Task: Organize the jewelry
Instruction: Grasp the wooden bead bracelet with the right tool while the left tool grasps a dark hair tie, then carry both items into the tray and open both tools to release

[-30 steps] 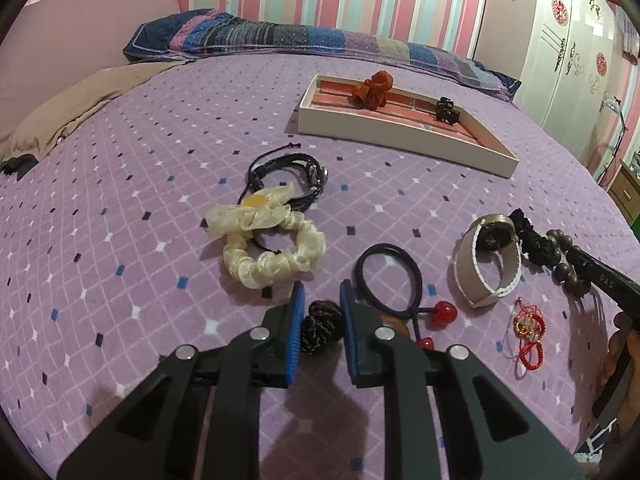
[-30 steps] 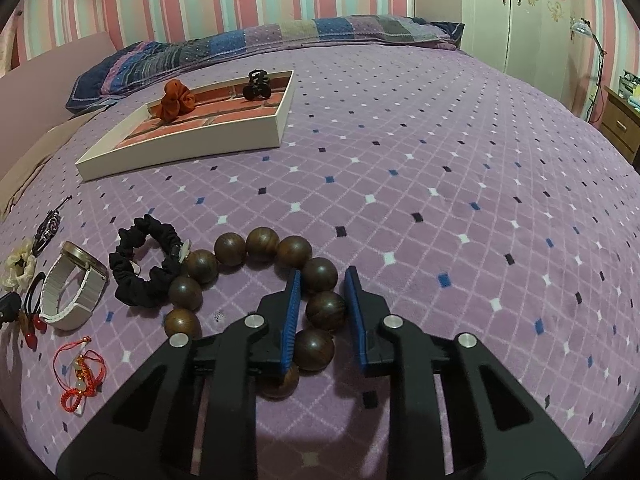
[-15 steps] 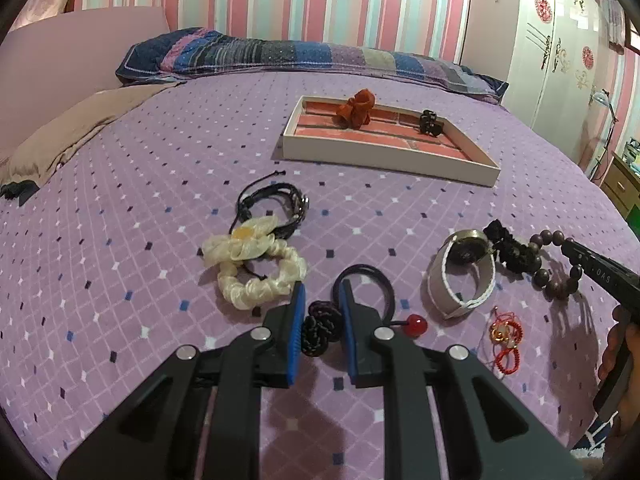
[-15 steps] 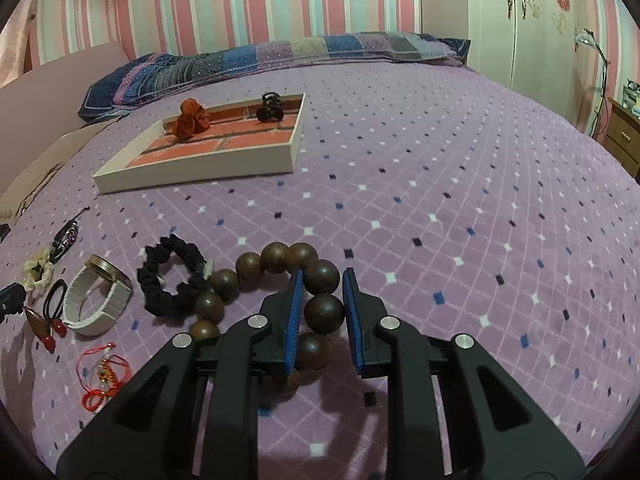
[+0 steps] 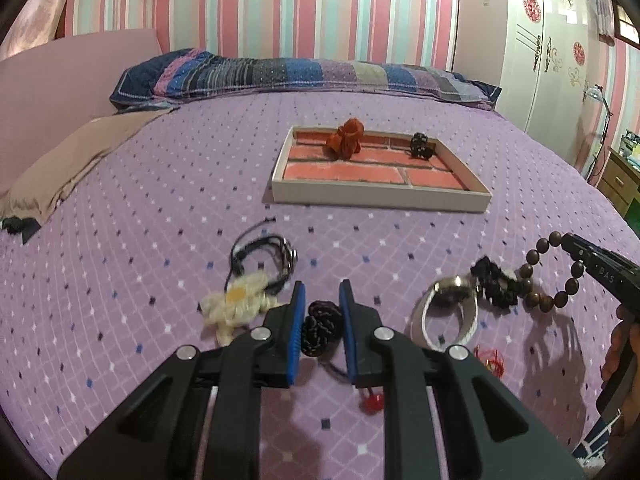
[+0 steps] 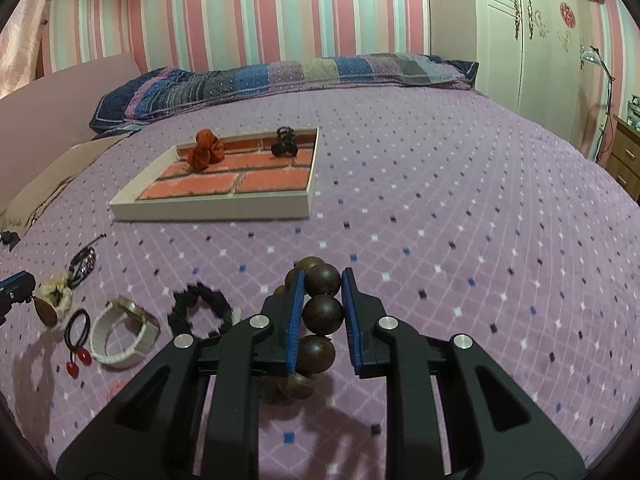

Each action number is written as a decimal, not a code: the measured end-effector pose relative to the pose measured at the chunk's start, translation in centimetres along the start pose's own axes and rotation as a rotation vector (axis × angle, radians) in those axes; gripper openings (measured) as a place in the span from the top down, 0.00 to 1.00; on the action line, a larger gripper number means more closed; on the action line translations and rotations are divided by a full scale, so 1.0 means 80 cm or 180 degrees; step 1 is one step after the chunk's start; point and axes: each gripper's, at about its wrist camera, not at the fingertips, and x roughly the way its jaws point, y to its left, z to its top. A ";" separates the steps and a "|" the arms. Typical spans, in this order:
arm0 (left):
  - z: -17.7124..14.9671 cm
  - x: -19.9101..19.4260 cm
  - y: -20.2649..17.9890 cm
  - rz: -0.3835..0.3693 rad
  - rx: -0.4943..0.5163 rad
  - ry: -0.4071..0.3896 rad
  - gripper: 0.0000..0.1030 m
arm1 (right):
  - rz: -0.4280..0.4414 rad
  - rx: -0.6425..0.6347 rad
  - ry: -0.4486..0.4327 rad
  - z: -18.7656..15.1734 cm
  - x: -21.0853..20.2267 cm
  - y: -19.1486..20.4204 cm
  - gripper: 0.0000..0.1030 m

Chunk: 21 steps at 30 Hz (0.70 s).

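My left gripper (image 5: pixel 321 296) is shut on a dark knotted hair tie (image 5: pixel 319 326) and holds it above the purple bedspread. My right gripper (image 6: pixel 322 284) is shut on a brown wooden bead bracelet (image 6: pixel 322 312), lifted off the bed; it also shows in the left wrist view (image 5: pixel 560 280). The white tray with a brick-pattern floor (image 5: pixel 380 194) lies further up the bed, also in the right wrist view (image 6: pixel 212 208). An orange scrunchie (image 5: pixel 346 142) and a black clip (image 5: pixel 420 146) lie in it.
On the bedspread lie a cream scrunchie (image 5: pixel 236 308), a black cord bracelet (image 5: pixel 268 260), a white watch (image 5: pixel 448 312), a black scrunchie (image 5: pixel 494 284), a black tie with red beads (image 6: pixel 76 340) and a red cord charm (image 5: pixel 490 356). A patterned pillow (image 5: pixel 300 76) lies at the head.
Both grippers have closed on their items and lifted them off the bed, the left with the dark knotted tie, the right with the bead bracelet. Both views now sit higher.
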 end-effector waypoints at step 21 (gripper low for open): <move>0.187 0.078 -0.015 -0.0166 -0.0027 -0.0147 0.83 | 0.0030 -0.0368 -0.0212 0.157 0.063 0.063 0.81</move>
